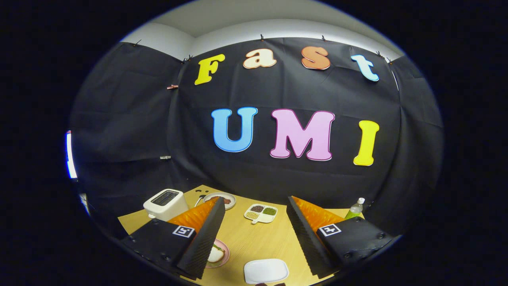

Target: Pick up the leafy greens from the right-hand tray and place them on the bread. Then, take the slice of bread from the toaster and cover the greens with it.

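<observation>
Tongs apart, holding nothing, above the table. Lower centre: white tray between the fingers. Lower left: pink plate with bread, partly hidden by the left finger. Beyond: divided dish, round plate, toaster at left, bottle at right.

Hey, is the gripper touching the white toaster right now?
Apart. In the gripper view the gripper is open, its fingers spread and raised above the wooden table, while the white toaster stands beyond the left finger with table showing around its base.
</observation>
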